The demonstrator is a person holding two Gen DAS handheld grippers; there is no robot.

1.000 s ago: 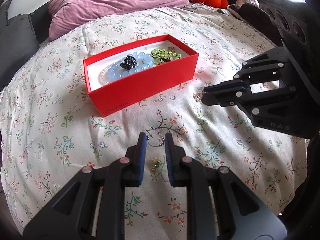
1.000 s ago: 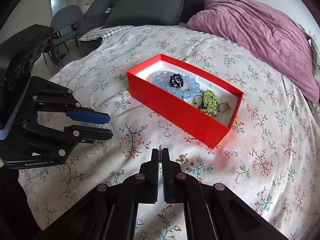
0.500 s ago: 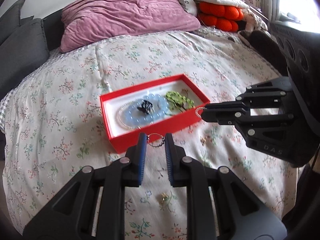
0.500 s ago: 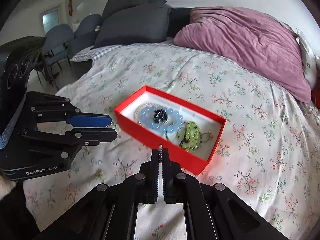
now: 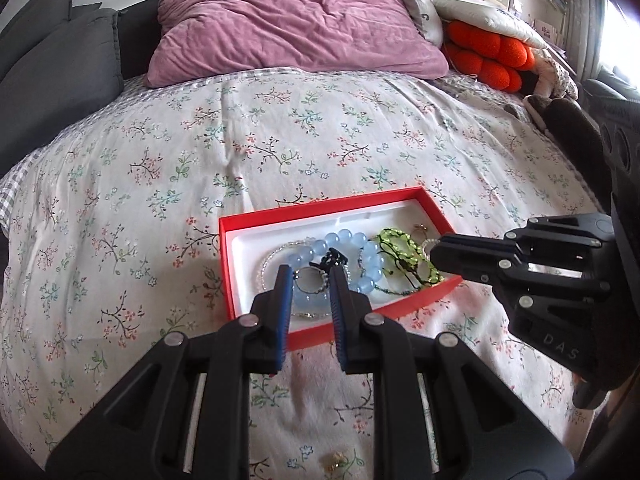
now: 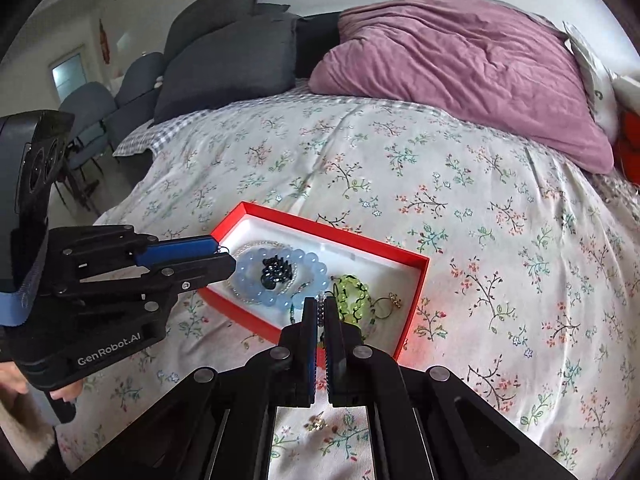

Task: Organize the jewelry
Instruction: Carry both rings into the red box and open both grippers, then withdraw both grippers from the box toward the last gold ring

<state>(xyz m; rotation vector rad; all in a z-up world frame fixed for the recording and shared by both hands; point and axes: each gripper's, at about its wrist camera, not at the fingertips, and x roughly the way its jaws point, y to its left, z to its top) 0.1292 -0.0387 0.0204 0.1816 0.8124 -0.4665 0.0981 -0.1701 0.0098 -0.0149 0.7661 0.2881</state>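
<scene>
A red box with a white lining lies on the flowered bedspread. In it are a pale blue bead bracelet, a green bead bracelet, a black ornament and a ring. My left gripper hangs over the box's near left part, shut on a thin wire hoop. Over the box's right end, my right gripper is shut on a small string of pale beads. A small gold earring lies on the bedspread below both.
A purple pillow and grey cushions stand at the head of the bed, an orange cushion at the far right. Chairs stand beyond the bed's left side. A hand holds the left gripper.
Both grippers have risen from the bedspread in front of the box and moved forward, each keeping its piece. They now hang over the box; the gold earring stays behind.
</scene>
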